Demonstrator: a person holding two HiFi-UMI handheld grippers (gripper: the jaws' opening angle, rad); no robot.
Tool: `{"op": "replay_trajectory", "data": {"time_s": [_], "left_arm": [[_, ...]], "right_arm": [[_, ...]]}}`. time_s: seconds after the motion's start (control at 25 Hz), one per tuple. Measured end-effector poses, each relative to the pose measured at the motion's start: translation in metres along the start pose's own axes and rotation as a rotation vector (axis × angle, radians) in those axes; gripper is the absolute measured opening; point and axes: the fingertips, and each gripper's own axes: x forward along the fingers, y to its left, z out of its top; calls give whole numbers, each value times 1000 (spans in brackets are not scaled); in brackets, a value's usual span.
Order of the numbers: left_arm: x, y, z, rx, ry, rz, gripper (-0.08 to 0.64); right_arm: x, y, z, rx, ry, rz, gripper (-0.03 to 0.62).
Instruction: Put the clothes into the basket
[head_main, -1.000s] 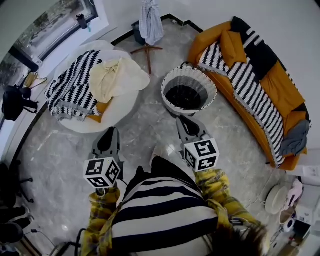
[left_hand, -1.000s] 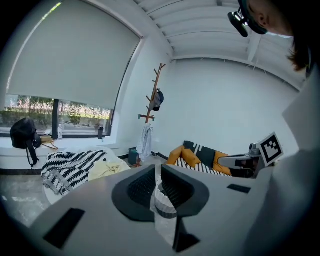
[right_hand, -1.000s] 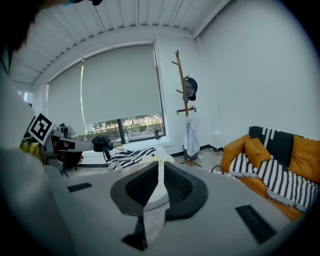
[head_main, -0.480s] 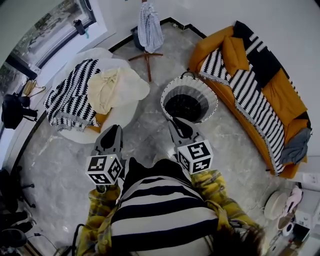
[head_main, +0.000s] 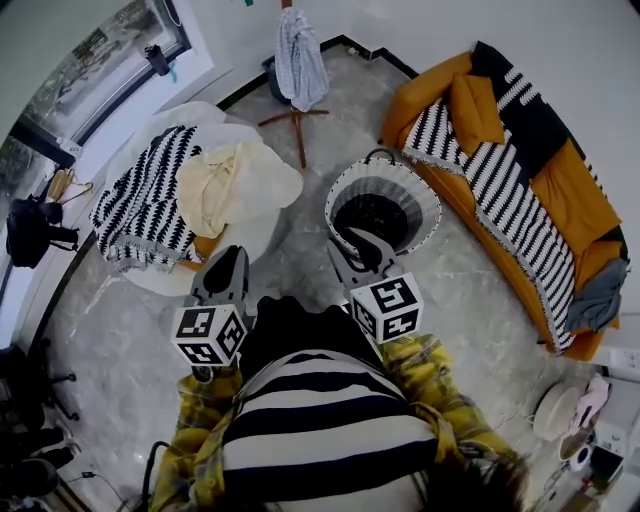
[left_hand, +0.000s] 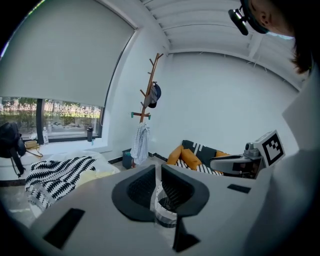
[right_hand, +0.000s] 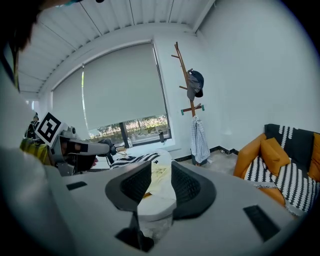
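- The left gripper (head_main: 232, 262) has its jaws drawn in to a thin slit, with nothing between them
- The right gripper (head_main: 362, 243) has just been opening; its 2 jaws stand a little apart and hold nothing
- Both grippers are held out side by side in front of the person, above the grey marble floor (head_main: 300, 260)
- The basket (head_main: 405, 187) stands upright on the floor just beyond the right gripper and near the orange sofa (head_main: 575, 190); its inside looks dark
- A cream garment (head_main: 225, 175) and a black-and-white patterned cloth (head_main: 150, 195) lie side by side on a white round pouf (head_main: 250, 228), beyond the left gripper and apart from the basket
- A grey cloth (head_main: 598, 295) lies at the near end of the sofa, beside a striped throw (head_main: 500, 190)
- A pale shirt (head_main: 300, 50) hangs on a wooden coat stand (head_main: 296, 112) by the far wall
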Motion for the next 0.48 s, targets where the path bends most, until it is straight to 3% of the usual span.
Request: {"op": "replay_trajectory", "data": {"time_s": [0.28, 0.48], "left_arm": [[48, 17, 20, 10, 9, -66, 48], [89, 46, 46, 9, 14, -110, 48]], "right_arm": [[31, -16, 13, 28, 9, -46, 136], [74, -31, 44, 35, -2, -91, 147]]}}
